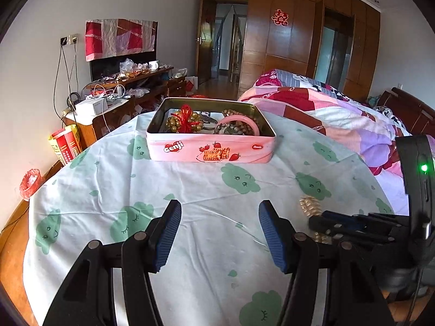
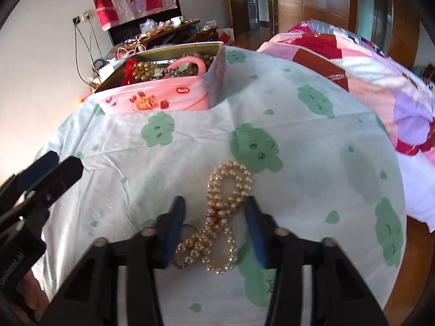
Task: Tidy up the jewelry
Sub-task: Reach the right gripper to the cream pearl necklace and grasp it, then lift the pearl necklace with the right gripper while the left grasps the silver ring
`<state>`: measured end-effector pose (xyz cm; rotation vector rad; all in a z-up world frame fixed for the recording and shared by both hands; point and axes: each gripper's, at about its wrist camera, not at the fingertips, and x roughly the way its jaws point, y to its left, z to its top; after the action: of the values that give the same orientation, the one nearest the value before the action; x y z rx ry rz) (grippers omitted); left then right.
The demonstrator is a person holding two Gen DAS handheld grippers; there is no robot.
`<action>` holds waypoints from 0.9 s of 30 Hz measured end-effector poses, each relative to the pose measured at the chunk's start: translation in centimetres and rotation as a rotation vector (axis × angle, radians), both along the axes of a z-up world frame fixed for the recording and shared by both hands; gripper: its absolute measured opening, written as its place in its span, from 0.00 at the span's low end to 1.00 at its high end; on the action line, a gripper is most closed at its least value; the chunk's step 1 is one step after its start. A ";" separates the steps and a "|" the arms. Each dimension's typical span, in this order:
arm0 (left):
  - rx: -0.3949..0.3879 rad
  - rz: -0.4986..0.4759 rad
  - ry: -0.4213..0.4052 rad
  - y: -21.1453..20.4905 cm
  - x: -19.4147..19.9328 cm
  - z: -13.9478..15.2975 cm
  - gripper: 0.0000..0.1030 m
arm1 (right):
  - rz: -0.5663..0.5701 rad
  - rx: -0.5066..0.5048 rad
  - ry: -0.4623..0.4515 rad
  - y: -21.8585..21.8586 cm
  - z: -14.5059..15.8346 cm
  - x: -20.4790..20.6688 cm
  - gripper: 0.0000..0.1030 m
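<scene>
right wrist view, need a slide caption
Open right tongs straddle a pearl necklace on the tablecloth, pink tin behind.

Home bedroom: bed (image 1: 339,114) w/ patchwork quilt, wooden wardrobe wall (image 1: 293,35) w/ red paper cutout (image 1: 281,17), open door (image 1: 225,32) to hallway, cluttered low cabinet (image 1: 136,87) w/ cloth-draped TV (image 1: 119,54), worktop (image 1: 206,217) under cartoon-print sheet.

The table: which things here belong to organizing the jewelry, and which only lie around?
Belong to the job:
- pearl necklace
- pink tin holding jewelry
- right hand-held gripper, open around the necklace

Just lying about:
- bed quilt
- cluttered dresser
</scene>
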<state>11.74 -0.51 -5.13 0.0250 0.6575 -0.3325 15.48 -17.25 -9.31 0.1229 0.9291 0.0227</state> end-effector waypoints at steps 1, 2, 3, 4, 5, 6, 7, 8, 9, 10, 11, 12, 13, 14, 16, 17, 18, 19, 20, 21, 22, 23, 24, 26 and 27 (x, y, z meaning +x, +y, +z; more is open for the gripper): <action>-0.003 0.003 0.001 0.1 0.0 0.0 0.58 | -0.002 0.012 0.001 -0.3 -0.1 0.1 0.18; -0.004 0.004 0.003 0.1 0.1 0.0 0.58 | 0.003 0.056 0.001 -1.0 -0.3 0.1 0.17; -0.005 0.005 0.005 0.2 0.1 0.0 0.58 | 0.003 0.082 0.000 -1.5 -0.4 0.1 0.15; -0.005 0.004 0.006 0.2 0.1 0.0 0.58 | 0.004 0.128 0.001 -2.3 -0.6 0.0 0.15; -0.006 -0.001 0.009 0.1 0.1 0.0 0.58 | 0.001 0.151 -0.001 -2.6 -0.4 0.0 0.15; -0.006 -0.006 0.010 0.0 0.1 0.0 0.58 | -0.007 0.193 -0.011 -3.2 -0.4 -0.2 0.13; -0.007 -0.017 0.012 0.0 0.1 -0.1 0.58 | -0.012 0.248 -0.034 -3.9 -0.2 -0.6 0.09; -0.007 -0.030 0.012 -0.2 0.0 0.0 0.58 | -0.015 0.298 -0.060 -4.6 0.0 -0.9 0.09; -0.003 -0.049 0.013 -0.5 0.0 0.0 0.58 | -0.021 0.334 -0.079 -5.1 0.3 -1.2 0.09; 0.003 -0.061 0.013 -0.7 -0.1 0.0 0.58 | -0.033 0.368 -0.107 -5.8 0.6 -1.6 0.09; 0.014 -0.079 0.011 -1.1 -0.2 0.0 0.58 | -0.045 0.374 -0.125 -6.1 1.0 -1.8 0.09; 0.026 -0.090 0.007 -1.4 -0.3 0.0 0.58 | -0.054 0.370 -0.134 -6.2 1.3 -2.0 0.09; 0.042 -0.098 0.001 -1.7 -0.5 0.0 0.58 | -0.065 0.360 -0.144 -6.3 1.5 -2.0 0.09; 0.058 -0.104 -0.003 -1.9 -0.6 0.0 0.58 | -0.071 0.346 -0.153 -6.4 1.8 -2.1 0.09; 0.076 -0.126 -0.003 -2.4 -0.7 0.0 0.58 | -0.073 0.327 -0.167 -6.4 2.1 -2.1 0.09; 0.070 -0.149 0.009 -2.6 -0.8 0.0 0.58 | -0.080 0.324 -0.181 -6.5 2.2 -2.3 0.09; 0.055 -0.177 0.029 -2.7 -0.9 -0.1 0.58 | -0.089 0.333 -0.193 -6.8 2.3 -2.4 0.09; 0.029 -0.224 0.064 -3.1 -1.0 -0.4 0.58 | -0.097 0.342 -0.200 -7.2 2.5 -2.6 0.09; 0.024 -0.256 0.087 -3.4 -1.0 -0.5 0.58 | -0.112 0.350 -0.216 -7.7 2.8 -2.8 0.09; 0.031 -0.278 0.100 -4.0 -1.1 -0.7 0.58 | -0.126 0.346 -0.233 -8.0 3.1 -3.0 0.09; 0.050 -0.292 0.105 -4.6 -1.2 -0.8 0.58 | -0.133 0.336 -0.249 -8.2 3.4 -3.2 0.09; 0.069 -0.303 0.107 -5.3 -1.3 -1.0 0.58 | -0.133 0.323 -0.264 -8.2 3.7 -3.4 0.09; 0.078 -0.316 0.114 -5.8 -1.3 -1.1 0.58 | -0.130 0.310 -0.274 -8.2 4.0 -3.5 0.09; 0.097 -0.354 0.146 -6.9 -1.2 -1.6 0.58 | -0.126 0.294 -0.281 -8.1 4.1 -3.6 0.09; 0.123 -0.370 0.166 -7.6 -1.2 -2.0 0.58 | -0.124 0.284 -0.282 -8.0 4.1 -3.6 0.09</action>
<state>10.57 -8.07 -7.12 0.2404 0.8382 -0.6552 11.88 -25.27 -5.21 0.4297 0.6311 0.0556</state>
